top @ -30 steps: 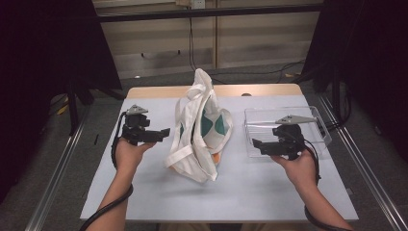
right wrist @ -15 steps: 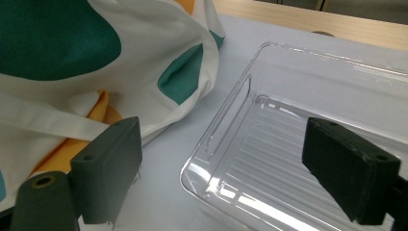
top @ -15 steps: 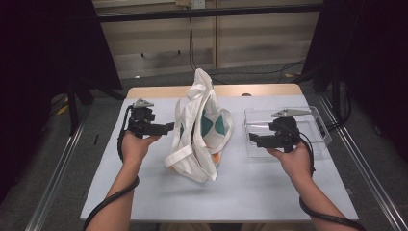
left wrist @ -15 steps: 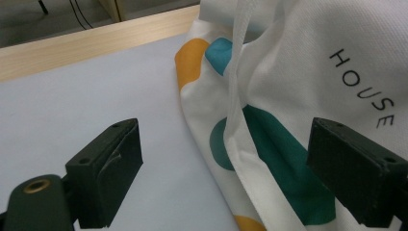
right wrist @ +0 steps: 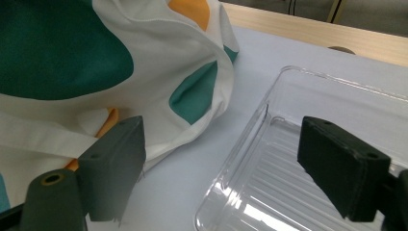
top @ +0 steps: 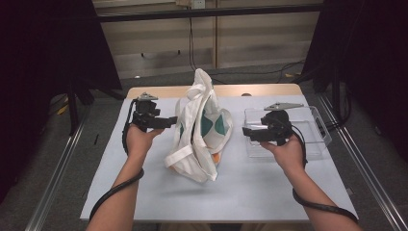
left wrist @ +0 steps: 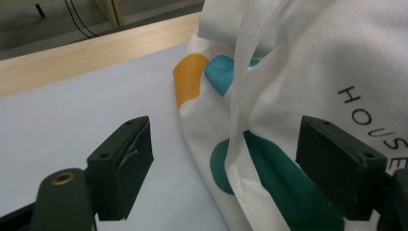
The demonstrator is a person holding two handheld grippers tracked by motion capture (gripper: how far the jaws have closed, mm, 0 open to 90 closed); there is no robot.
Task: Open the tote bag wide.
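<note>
Both hands shifted toward frame top since earlier frames; left gripper (top: pixel 169 120) jaws just closing somewhat, yet released, strap of bag between them untouched in left gripper view. Right gripper (top: pixel 248 132) released, jaws wide, nothing gripped. White fabric tote bag with teal and orange patches (top: pixel 202 130) slumped at frame centre on pale blue table (top: pixel 250 187). Clear ribbed plastic tray (top: pixel 315 130) at centre right, beside bag
</note>
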